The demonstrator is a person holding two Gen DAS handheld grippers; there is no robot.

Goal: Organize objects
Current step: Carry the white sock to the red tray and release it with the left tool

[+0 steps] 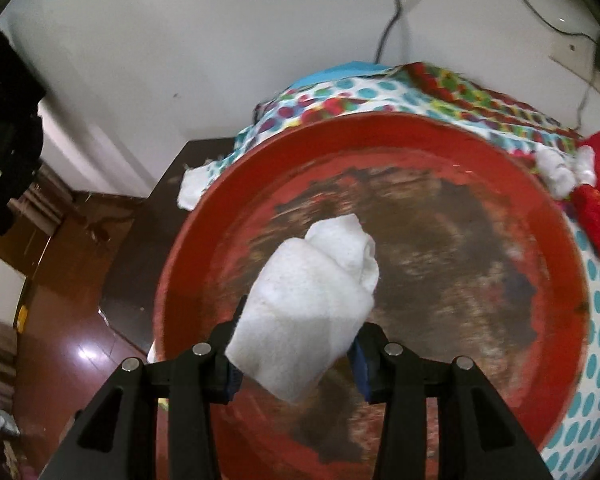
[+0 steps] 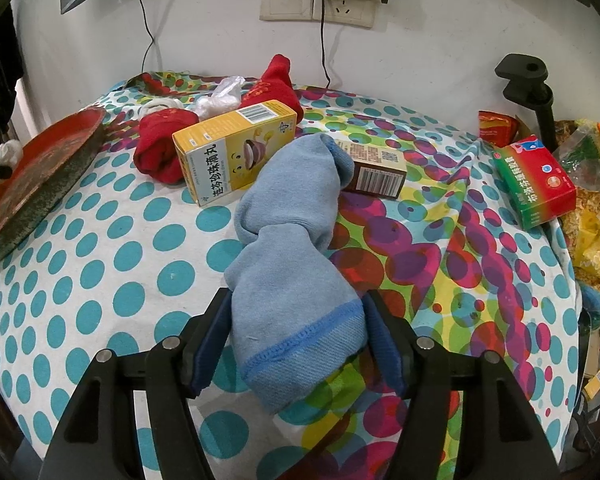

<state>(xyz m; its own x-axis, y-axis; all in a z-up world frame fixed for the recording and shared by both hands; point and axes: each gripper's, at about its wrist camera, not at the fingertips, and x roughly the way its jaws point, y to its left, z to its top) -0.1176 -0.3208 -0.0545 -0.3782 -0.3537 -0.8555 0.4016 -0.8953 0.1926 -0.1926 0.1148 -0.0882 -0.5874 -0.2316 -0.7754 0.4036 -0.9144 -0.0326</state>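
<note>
My left gripper (image 1: 296,356) is shut on a rolled white sock (image 1: 312,300) and holds it over a worn round red tray (image 1: 560,280). My right gripper (image 2: 296,340) is shut on a rolled light blue sock (image 2: 292,256) just above the dotted tablecloth (image 2: 120,260). The red tray also shows at the left of the right wrist view (image 2: 40,176), with the white sock (image 2: 4,152) above it. Red socks (image 2: 160,148) lie behind a yellow box (image 2: 228,148).
A brown box (image 2: 376,168) lies behind the blue sock. A green and red box (image 2: 536,180) and snack bags (image 2: 592,216) sit at the right edge. A black clamp stand (image 2: 532,88) rises at the back right. Wall sockets (image 2: 320,0) with cables hang above.
</note>
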